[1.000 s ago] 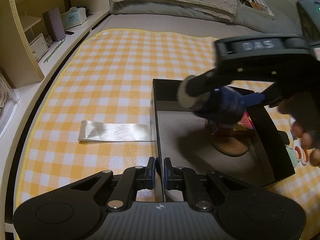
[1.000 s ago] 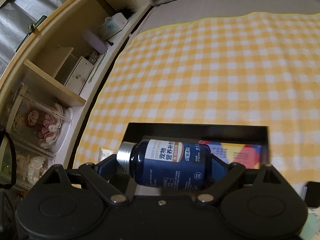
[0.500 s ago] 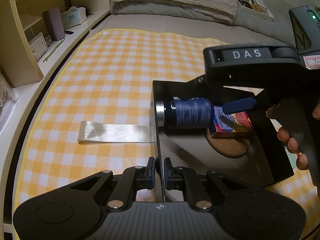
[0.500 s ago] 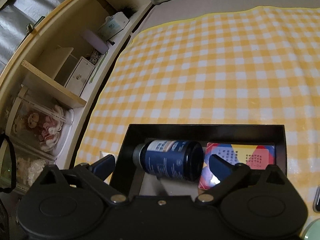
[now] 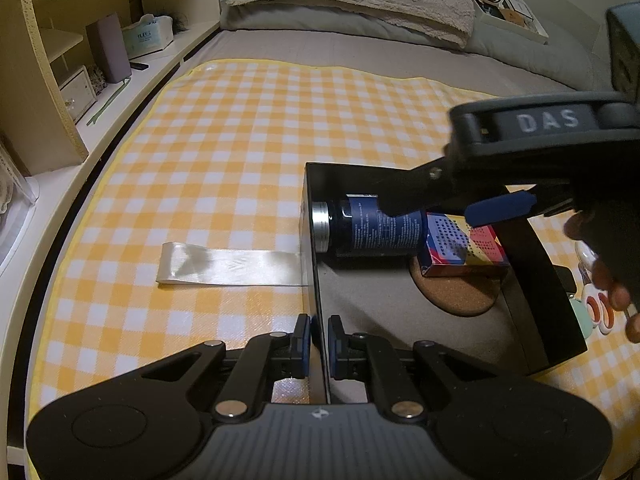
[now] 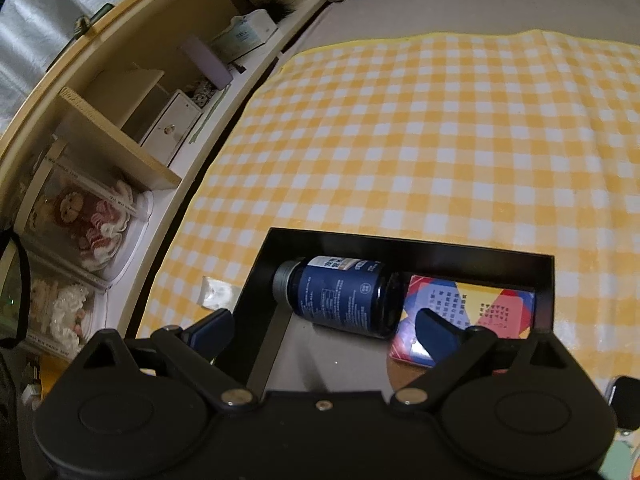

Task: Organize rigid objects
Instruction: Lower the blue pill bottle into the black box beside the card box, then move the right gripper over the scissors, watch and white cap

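Fingers [image 6: 436, 330] spread above dark blue silver-capped bottle [image 6: 340, 296] lying sideways

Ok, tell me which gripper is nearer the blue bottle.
Right. The right gripper hangs open just above the blue bottle; the left gripper clamps the box wall farther off.

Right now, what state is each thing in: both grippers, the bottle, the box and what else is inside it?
left gripper: fingers shut on the black box's near-left wall.
right gripper: open, empty, above the box.
blue bottle: on its side in the box, cap on.
black box: open-topped, on the checked cloth.
colourful carton: lying flat beside the bottle.
cork coaster: flat, partly under the carton.
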`<action>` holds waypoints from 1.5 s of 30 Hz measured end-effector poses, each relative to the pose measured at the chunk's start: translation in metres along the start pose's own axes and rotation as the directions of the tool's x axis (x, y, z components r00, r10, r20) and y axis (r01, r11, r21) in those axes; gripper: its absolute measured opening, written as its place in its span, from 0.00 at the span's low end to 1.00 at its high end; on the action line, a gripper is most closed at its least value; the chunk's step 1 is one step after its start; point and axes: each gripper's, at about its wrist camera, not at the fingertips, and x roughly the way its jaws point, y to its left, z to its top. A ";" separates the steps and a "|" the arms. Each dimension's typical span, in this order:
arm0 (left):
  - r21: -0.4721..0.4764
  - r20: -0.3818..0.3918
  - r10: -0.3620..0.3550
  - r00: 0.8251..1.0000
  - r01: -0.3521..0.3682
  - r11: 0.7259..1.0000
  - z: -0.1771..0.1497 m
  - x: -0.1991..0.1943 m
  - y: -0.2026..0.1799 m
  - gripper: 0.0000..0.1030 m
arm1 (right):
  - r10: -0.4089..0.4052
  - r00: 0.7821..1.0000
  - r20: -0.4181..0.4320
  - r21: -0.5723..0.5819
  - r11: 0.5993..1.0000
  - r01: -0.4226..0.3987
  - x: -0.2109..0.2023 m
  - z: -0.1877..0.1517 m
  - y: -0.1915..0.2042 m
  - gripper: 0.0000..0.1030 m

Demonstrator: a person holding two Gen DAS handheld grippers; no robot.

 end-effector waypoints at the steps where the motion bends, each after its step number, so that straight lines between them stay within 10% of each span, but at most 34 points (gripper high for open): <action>1: -0.001 0.001 0.000 1.000 0.000 1.000 0.000 0.000 0.000 0.09 | 0.001 1.000 0.002 -0.010 1.000 -0.001 -0.003 0.000 0.001 0.96; 17: -0.010 0.012 0.006 1.000 -0.005 1.000 0.000 -0.002 0.000 0.09 | 0.000 0.994 0.106 -0.109 0.994 0.011 -0.076 -0.008 -0.009 1.00; 34: -0.013 0.009 0.017 1.000 -0.017 1.000 -0.001 -0.001 -0.002 0.09 | -0.251 0.925 0.286 -0.020 0.963 0.268 -0.178 -0.029 -0.101 1.00; 43: -0.010 0.009 0.025 1.000 -0.024 1.000 -0.001 -0.001 -0.003 0.09 | -0.382 0.910 0.158 0.147 0.921 0.361 -0.196 -0.057 -0.168 0.97; 45: -0.008 0.007 0.030 1.000 -0.030 1.000 -0.001 0.000 -0.003 0.09 | -0.358 0.928 0.104 0.185 0.924 0.335 -0.193 -0.066 -0.180 0.76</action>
